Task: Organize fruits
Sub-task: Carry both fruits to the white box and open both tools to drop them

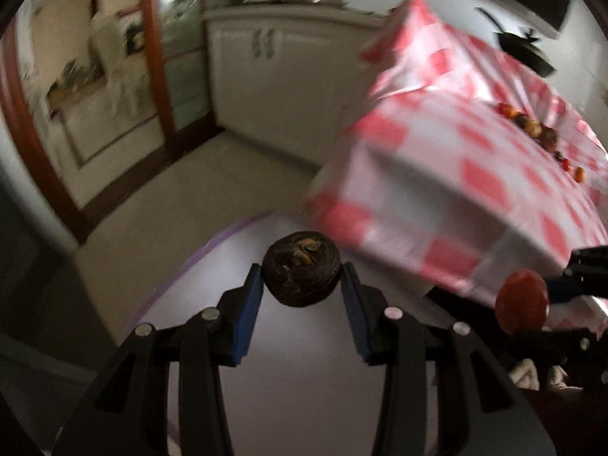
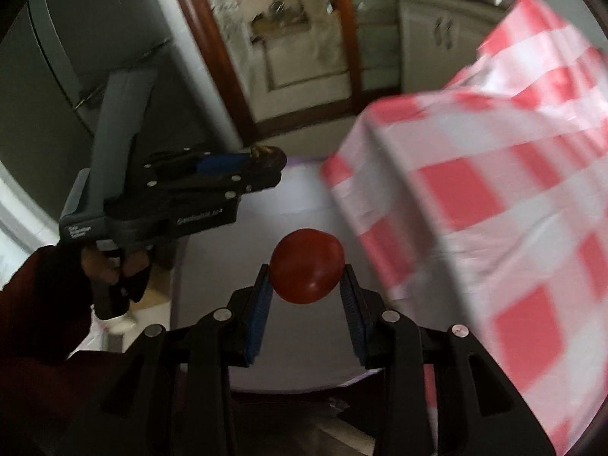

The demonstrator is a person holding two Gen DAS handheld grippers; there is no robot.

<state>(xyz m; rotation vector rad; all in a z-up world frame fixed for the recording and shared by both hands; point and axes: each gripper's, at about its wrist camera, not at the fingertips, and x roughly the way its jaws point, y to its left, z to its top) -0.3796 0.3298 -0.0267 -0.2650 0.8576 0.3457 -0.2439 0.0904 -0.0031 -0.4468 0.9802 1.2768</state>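
Note:
My left gripper (image 1: 302, 279) is shut on a dark, wrinkled, rotten-looking fruit (image 1: 302, 271), held over a pale round surface (image 1: 296, 380) with a purple rim. My right gripper (image 2: 307, 277) is shut on a red tomato (image 2: 307, 271) above the same round surface (image 2: 304, 205). The right gripper and its tomato (image 1: 522, 300) show at the right edge of the left wrist view. The left gripper (image 2: 273, 165), held in a gloved hand (image 2: 114, 277), appears at the left of the right wrist view. A row of several small fruits (image 1: 539, 133) lies on the checked tablecloth (image 1: 437, 159).
The table under the red-and-white cloth (image 2: 494, 190) stands close on the right, its corner overhanging the round surface. White cabinets (image 1: 266, 76) with pots on top line the far wall. A wooden door frame (image 1: 152, 57) and a grey fridge (image 2: 95, 57) are on the left.

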